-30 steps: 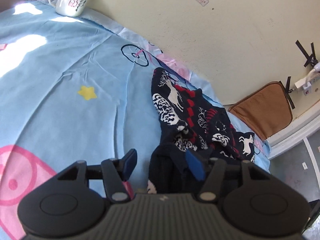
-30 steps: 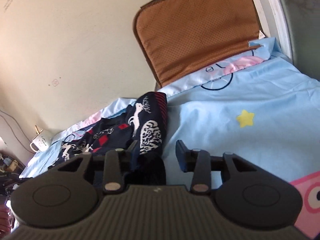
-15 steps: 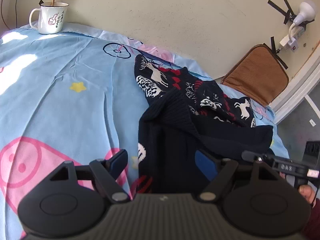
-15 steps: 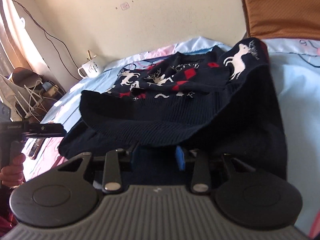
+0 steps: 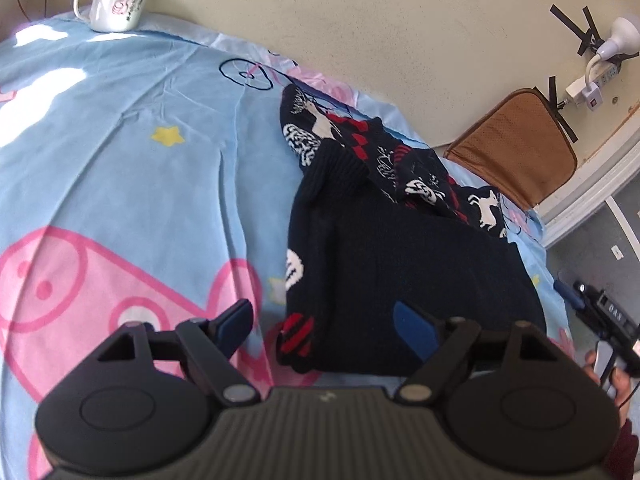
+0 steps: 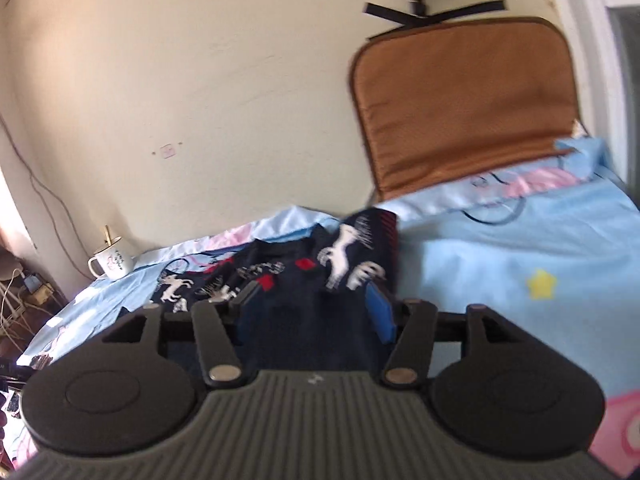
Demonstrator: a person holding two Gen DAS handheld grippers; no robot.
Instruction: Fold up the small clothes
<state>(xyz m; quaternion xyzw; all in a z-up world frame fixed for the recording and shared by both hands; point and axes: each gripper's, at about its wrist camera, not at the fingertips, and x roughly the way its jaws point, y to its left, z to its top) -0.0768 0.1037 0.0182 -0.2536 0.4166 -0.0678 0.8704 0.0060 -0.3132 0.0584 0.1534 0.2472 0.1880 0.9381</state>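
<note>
Left hand-held gripper (image 5: 324, 326): jaws spread wide, nothing pinched. A second ago they were narrower and sat at the sweater's near edge; now the left pad rests over bare sheet and the right pad over dark knit.

Right hand-held gripper (image 6: 316, 306): jaws opening at this moment. Half a second ago they were close together on the dark folded hem; now dark knit lies between the pads, but they do not look pressed onto it. I read this as a release.

Sweater (image 5: 400, 248): navy with white reindeer and red diamonds, lying on the bed's blue cartoon sheet (image 5: 120, 152), just ahead of and under the left gripper. The plain dark lower part is now laid up over the patterned part, where a second ago the pattern was mostly exposed. My judgement: one fold is set down, and both grippers are letting go before the next fold.

Hard to make out:
- The right wrist view is motion-blurred, so pad contact with the knit is unsure.
- The sweater's near edge is hidden behind both gripper bodies.
- The sleeves cannot be traced in the bunched cloth.
- The person's hand (image 5: 612, 376) at the right edge is cut off.

A mug (image 5: 116, 0) stands far ahead of the left gripper, well apart from the sweater.
</note>
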